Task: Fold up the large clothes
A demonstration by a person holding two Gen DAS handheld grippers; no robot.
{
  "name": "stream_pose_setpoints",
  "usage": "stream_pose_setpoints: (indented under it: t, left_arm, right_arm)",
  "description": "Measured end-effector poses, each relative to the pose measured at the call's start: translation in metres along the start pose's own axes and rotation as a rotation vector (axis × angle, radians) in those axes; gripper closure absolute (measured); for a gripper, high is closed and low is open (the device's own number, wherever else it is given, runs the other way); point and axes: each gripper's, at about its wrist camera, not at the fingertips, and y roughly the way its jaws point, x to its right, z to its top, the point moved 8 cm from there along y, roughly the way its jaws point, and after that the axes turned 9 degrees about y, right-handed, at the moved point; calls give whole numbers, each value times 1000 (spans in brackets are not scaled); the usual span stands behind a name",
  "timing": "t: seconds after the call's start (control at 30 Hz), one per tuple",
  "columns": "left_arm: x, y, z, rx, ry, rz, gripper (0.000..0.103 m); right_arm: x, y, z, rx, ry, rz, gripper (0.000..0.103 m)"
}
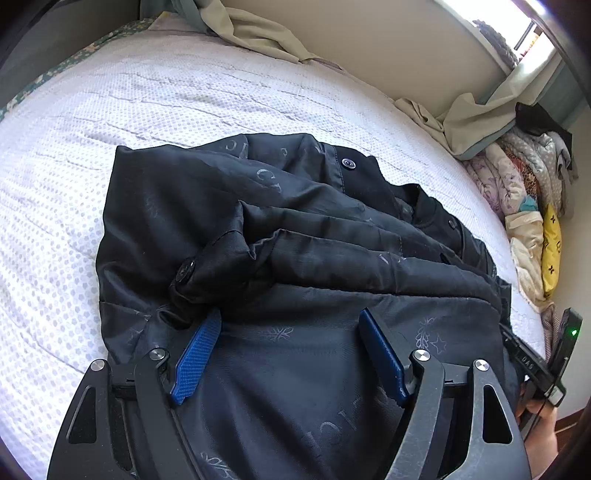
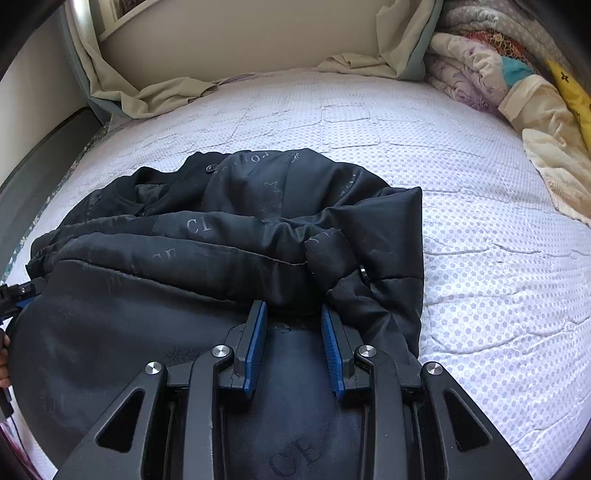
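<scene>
The black jacket lies lining-up in a thick bundle toward the near edge of the bed, well clear of the far edge where the curtain drapes onto the mattress; it sits close to the person, likely so that both tools can reach it without stretching. On the jacket's left part, the left gripper rests low over the printed lining with its blue pads spread wide, released and holding nothing. One tip sits just beside a cuff with a button that has been laid inward across the body, which suggests the sleeve was tucked in to keep the outline narrow. Over the jacket's right part, the right gripper is also parted, though more narrowly, with lining showing bare between the pads and nothing pinched. Its tips point at the raised roll of padded fabric just ahead, beside the other sleeve, which is doubled back toward the middle. Both tools seem placed to press or take a fresh hold on the near layer for another fold. Along the bed's right edge a heap of bedding is stacked, well apart from the jacket.
</scene>
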Motion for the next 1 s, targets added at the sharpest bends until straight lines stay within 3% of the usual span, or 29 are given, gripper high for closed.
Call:
stream_pose_setpoints:
  t: [0.23,0.43,0.5,0.67,0.9,1.0]
  left_arm:
    - [-6,-10,6,17,-82,-72,23]
    - [-21,-49,24,53,-257,-212,23]
    - [-29,-64,29,80,-269,-210,23]
    - [-50,-85,36,127,-261,-130,21]
    - [-66,-84,25,90,-276,-97,21]
    - [-71,-76,14,45,-292,-117,18]
  right_arm:
    - [2,0,4,4,26,27,78]
    - [-1,-22,14,-15,51,25,73]
    - [-6,-33,19,0,46,42,66]
    - [-9,-56,31,31,86,90,63]
    - [-8,-69,35,21,157,158,55]
    - [-6,-72,34,17,171,171,53]
